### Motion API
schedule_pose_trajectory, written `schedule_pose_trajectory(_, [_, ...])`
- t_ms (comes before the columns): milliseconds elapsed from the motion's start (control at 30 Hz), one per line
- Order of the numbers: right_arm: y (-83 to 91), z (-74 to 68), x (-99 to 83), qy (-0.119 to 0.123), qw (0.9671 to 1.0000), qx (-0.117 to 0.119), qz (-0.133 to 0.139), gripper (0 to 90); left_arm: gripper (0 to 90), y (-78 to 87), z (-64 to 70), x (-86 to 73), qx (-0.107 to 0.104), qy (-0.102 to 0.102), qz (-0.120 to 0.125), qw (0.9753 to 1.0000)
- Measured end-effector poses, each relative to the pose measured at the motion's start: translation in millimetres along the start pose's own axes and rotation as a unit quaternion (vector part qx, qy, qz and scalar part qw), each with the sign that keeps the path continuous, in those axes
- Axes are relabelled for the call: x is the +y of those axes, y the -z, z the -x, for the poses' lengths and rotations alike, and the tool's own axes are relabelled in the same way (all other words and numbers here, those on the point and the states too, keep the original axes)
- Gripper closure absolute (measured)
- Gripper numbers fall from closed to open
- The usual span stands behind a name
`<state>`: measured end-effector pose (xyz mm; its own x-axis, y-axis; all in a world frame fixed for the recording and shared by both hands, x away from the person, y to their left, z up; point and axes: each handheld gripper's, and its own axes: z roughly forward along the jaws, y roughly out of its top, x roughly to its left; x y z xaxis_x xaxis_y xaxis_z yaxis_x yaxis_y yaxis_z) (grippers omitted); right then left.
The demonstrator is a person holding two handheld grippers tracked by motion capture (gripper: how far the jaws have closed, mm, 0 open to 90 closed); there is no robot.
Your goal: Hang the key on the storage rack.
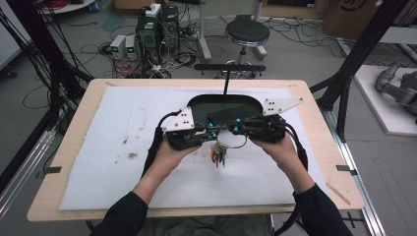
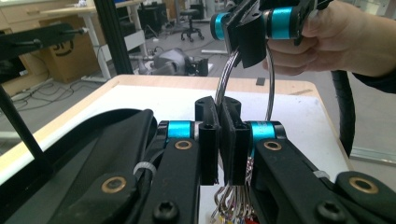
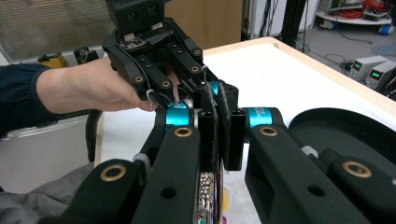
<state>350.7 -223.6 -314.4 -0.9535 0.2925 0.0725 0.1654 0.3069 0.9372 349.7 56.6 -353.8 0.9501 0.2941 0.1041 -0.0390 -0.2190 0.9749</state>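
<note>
A thin metal wire ring (image 1: 239,142) carries a bunch of small coloured clips (image 1: 218,156) that hangs just above the white mat. Both grippers meet tip to tip over it at the table's middle. In the left gripper view my left gripper (image 2: 219,119) is shut on the wire ring (image 2: 225,77), which loops up to the right gripper (image 2: 246,32); metal hooks of the bunch (image 2: 232,203) dangle below the jaws. In the right gripper view my right gripper (image 3: 220,116) is shut on the same ring, with the left gripper (image 3: 205,91) facing it close behind.
A black oval tray (image 1: 223,104) lies just beyond the grippers, also the black tray (image 3: 348,128) at the right. A white mat (image 1: 113,147) covers most of the wooden table (image 1: 74,142). A black stand's post (image 1: 227,78) rises behind the tray.
</note>
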Motion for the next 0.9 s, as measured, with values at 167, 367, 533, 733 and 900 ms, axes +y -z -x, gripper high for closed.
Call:
schedule_pose_trajectory(167, [0.7, 0.1, 0.0, -0.001, 1.0, -0.003, 0.004, 86.8, 86.3, 0.4, -0.1, 1.2, 0.006, -0.004, 0.006, 1.0])
schedule_pose_trajectory(367, [7.5, 4.3, -1.6, -0.012, 0.9993, -0.031, 0.018, 64.9, 86.5, 3.5, -2.8, 3.5, 0.018, -0.01, 0.014, 0.9997])
schedule_pose_trajectory(533, [18.9, 10.8, -5.8, -0.03, 0.9965, -0.071, 0.033, 52.2, 86.6, 6.3, -10.0, 6.3, 0.03, -0.017, 0.012, 0.9994])
schedule_pose_trajectory(733, [33.8, 16.4, -18.2, -0.051, 0.9845, -0.161, 0.049, 41.6, 86.6, 13.7, -20.0, 15.0, 0.049, -0.019, 0.014, 0.9985])
schedule_pose_trajectory(900, [45.9, 22.8, -42.4, -0.09, 0.9662, -0.236, 0.053, 40.2, 86.6, 20.5, -31.0, 23.9, 0.068, -0.018, 0.018, 0.9973])
